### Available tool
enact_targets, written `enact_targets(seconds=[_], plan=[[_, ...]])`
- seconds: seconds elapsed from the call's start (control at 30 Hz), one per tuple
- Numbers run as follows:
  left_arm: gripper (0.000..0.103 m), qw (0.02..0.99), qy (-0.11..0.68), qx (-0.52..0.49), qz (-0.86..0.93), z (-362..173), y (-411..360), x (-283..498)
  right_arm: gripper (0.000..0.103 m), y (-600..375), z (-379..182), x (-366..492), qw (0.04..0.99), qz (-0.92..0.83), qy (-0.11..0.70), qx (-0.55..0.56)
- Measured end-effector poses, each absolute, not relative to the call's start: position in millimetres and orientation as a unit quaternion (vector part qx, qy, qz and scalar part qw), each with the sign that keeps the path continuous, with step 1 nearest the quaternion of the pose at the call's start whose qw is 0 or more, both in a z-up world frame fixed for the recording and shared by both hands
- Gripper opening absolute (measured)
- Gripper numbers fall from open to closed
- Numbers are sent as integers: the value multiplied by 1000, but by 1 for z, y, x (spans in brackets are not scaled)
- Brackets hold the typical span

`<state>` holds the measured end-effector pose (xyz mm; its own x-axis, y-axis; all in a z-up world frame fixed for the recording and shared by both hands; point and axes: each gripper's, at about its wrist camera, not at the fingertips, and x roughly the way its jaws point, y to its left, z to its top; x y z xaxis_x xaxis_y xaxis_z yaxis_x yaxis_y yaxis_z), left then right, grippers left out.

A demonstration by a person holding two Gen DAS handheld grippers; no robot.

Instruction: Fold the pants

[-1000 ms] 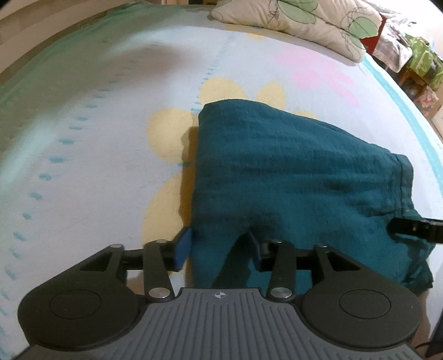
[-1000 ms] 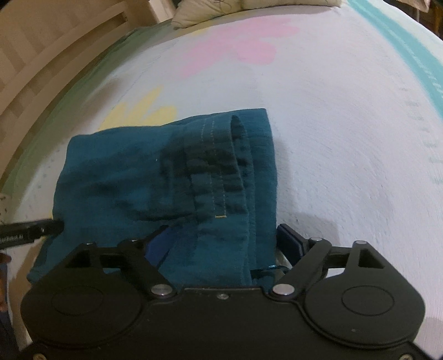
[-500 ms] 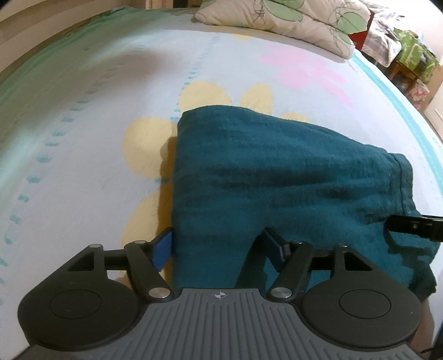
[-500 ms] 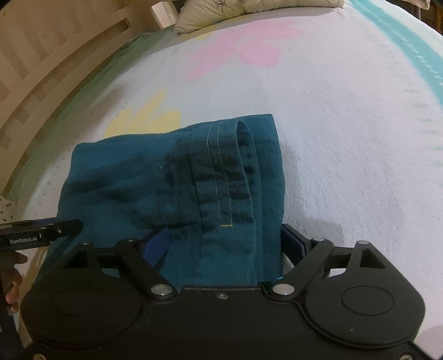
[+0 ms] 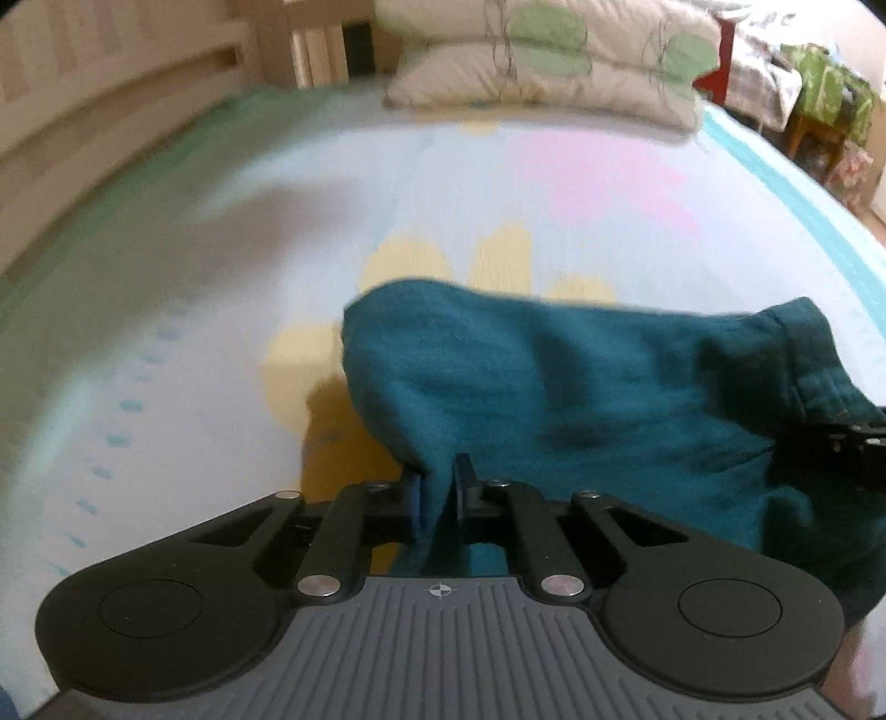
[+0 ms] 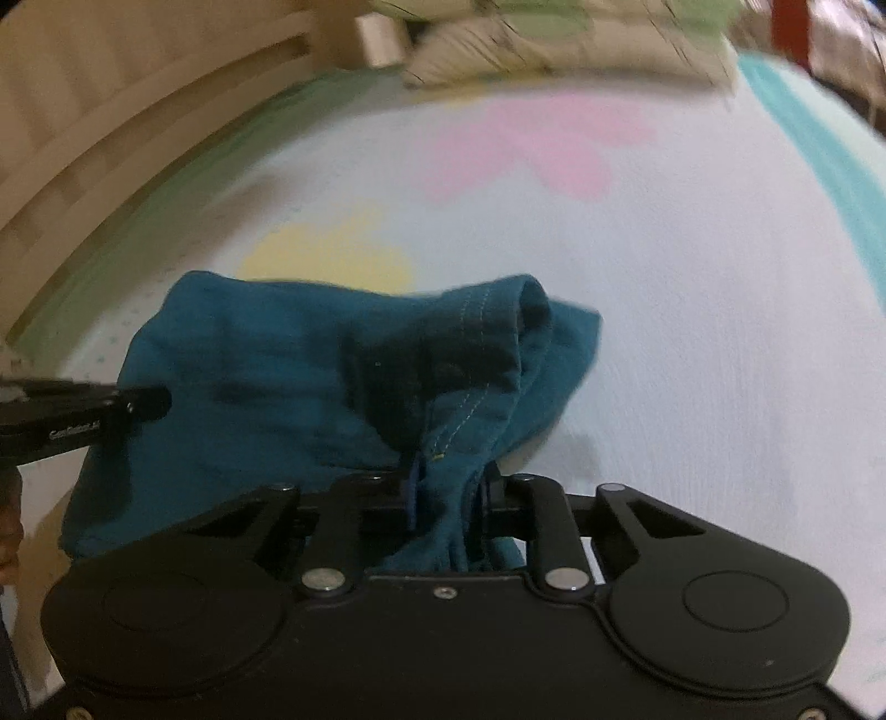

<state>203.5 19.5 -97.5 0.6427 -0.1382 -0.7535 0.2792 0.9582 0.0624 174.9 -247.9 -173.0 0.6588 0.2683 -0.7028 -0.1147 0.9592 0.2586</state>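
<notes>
Pants (image 5: 554,387) — solid teal, pale stitching along the waistband (image 6: 470,360). Bed sheet (image 5: 221,310) — light blue, yellow and pink flowers, teal edge stripe. Pillows (image 5: 542,72) cream with green leaves. Fingers (image 5: 464,487) black, blue pads.

Pants (image 5: 554,387): near edge hidden behind the left gripper (image 5: 437,493) housing; right end runs out of frame. Right view: pants (image 6: 266,354) hem hidden under the right gripper (image 6: 446,487) body. Pillows (image 6: 554,39) smeared by motion blur, print unreadable. Bed (image 5: 166,277) pattern soft, dots smudged. Clutter (image 5: 819,99) at far right too small to identify. A hand (image 6: 8,531) is cut by the left edge.
</notes>
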Motion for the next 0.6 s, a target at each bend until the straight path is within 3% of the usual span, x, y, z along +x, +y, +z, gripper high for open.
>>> enact_targets(seconds=[0.2,0.37,0.43,0.5,0.6], plan=[[7,923,359,93,-101,-60,32,216,27,-233,-133,209,920,134,359,86],[8,922,372,81,-74,-62,48,258,29,-207,-141,263,923,139,350,83],[12,908,406,92,-55,-79,49,276,43,-200,-155,285,913,123,378,88],[13,890,445,95,-37,-98,53,290,51,-196,-169,301,904,86,414,67],[13,889,448,91,-20,-102,59,284,51,-207,-170,303,899,63,429,62]])
